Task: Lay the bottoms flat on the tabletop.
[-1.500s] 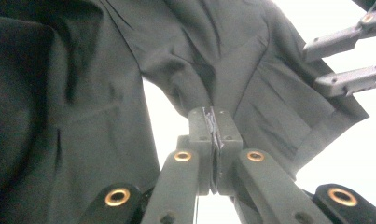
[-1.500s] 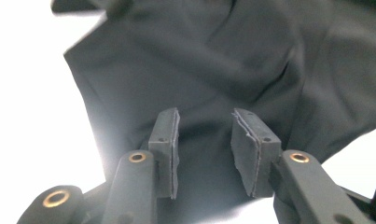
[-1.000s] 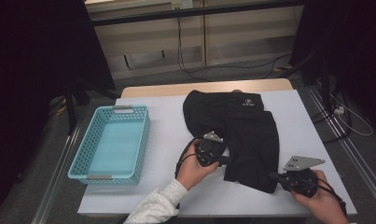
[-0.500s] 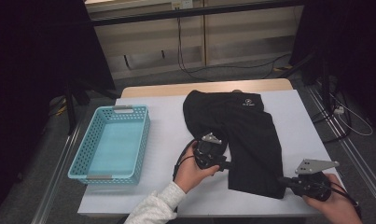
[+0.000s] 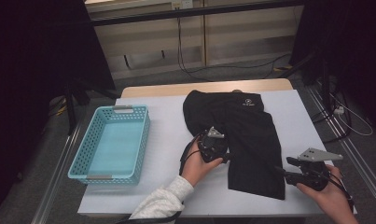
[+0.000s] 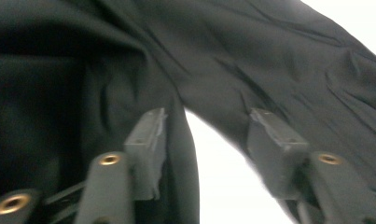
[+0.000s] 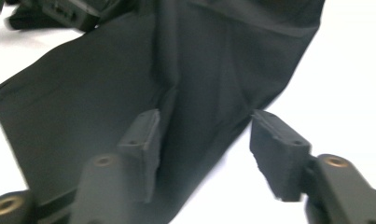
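Observation:
A black garment (image 5: 251, 135) with a small white logo lies spread on the white table (image 5: 167, 140). My left gripper (image 5: 226, 157) is at the garment's left edge, held by a hand in a pale sleeve. Its jaws stand open around a fold of that edge (image 6: 185, 154), with white table showing between them. My right gripper (image 5: 276, 169) is at the garment's near right corner, open. The dark cloth (image 7: 195, 93) runs between its fingertips, and the hem's corner reaches the right one (image 7: 279, 149). The left gripper (image 7: 59, 11) also shows far off at the top left of the right gripper view.
A teal plastic basket (image 5: 78, 161) with nothing in it stands on the table's left side. Bare white table lies to the right of the garment and along the front edge. Cables and dark stands sit on the floor beyond the table.
My right gripper has drawn toward the table's front right, and the garment's near hem now lies farther out that way. The left gripper has shifted only slightly.

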`<state>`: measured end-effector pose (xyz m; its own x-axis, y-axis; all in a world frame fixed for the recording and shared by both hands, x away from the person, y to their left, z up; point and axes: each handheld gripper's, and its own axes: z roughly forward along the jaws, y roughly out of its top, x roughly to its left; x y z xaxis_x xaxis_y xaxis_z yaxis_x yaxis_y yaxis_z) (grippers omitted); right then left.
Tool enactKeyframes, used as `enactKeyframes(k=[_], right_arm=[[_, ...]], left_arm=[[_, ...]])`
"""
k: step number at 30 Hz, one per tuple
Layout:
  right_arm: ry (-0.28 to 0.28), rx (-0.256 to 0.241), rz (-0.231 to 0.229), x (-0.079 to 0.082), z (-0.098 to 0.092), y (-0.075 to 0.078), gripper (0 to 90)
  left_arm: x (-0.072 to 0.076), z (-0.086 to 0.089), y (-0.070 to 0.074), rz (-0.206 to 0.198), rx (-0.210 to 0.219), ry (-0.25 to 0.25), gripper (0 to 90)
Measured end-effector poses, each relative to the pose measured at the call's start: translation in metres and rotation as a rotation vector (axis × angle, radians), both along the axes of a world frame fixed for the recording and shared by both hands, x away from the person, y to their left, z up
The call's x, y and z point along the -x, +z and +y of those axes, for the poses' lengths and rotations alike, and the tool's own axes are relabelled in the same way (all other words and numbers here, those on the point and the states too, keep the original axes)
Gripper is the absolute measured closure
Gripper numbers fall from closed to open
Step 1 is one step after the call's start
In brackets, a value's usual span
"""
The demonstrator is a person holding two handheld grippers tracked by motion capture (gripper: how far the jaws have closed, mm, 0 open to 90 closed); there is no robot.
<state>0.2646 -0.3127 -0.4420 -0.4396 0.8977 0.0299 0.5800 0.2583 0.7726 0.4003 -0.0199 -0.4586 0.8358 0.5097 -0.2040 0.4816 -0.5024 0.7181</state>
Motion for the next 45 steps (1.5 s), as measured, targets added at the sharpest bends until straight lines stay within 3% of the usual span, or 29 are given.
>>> enactKeyframes(k=[2,3,6,7,8,13,21,31,32,35,38,40,45], right_arm=[[-0.02,-0.006,-0.013,-0.003,0.0,-0.001,36.8],[-0.028,-0.006,-0.011,-0.004,0.0,-0.001,35.3],[-0.046,-0.001,-0.011,-0.009,0.001,-0.003,33.3],[-0.052,0.001,-0.012,-0.01,0.001,-0.003,33.2],[-0.058,0.004,-0.02,-0.012,0.001,-0.003,32.9],[-0.106,-0.003,-0.028,-0.018,-0.005,-0.003,30.4],[-0.148,-0.005,-0.026,-0.033,-0.01,-0.006,31.0],[-0.159,-0.014,-0.019,-0.048,-0.012,-0.007,33.1],[-0.167,-0.013,-0.022,-0.05,-0.012,-0.007,33.2],[-0.164,-0.022,-0.017,-0.055,-0.012,-0.008,33.4],[-0.149,-0.019,-0.005,-0.055,-0.01,-0.01,33.8],[-0.138,-0.012,-0.011,-0.054,-0.009,-0.009,33.8],[-0.139,-0.007,-0.015,-0.052,-0.01,-0.009,33.8]], left_arm=[[0.0,-0.003,0.0,-0.024,-0.029,-0.005,53.7],[0.001,-0.004,0.001,0.0,-0.014,-0.001,57.3],[0.005,-0.008,0.001,0.009,-0.018,-0.015,69.2],[0.005,-0.008,0.001,0.046,-0.01,-0.016,71.6],[0.005,-0.009,0.0,0.056,-0.008,-0.017,76.1],[0.007,-0.011,0.0,0.054,-0.014,-0.015,87.2],[0.013,-0.003,0.006,0.135,-0.016,-0.033,89.2],[0.017,0.015,0.009,0.159,-0.058,-0.046,89.3],[0.018,0.016,0.009,0.165,-0.049,-0.034,89.4],[0.015,0.024,0.013,0.124,-0.096,-0.011,89.2],[0.009,0.036,0.016,0.133,-0.086,0.041,89.1],[0.005,0.046,0.015,0.168,-0.066,0.063,89.1],[0.001,0.059,0.02,0.176,-0.031,0.104,89.1]])
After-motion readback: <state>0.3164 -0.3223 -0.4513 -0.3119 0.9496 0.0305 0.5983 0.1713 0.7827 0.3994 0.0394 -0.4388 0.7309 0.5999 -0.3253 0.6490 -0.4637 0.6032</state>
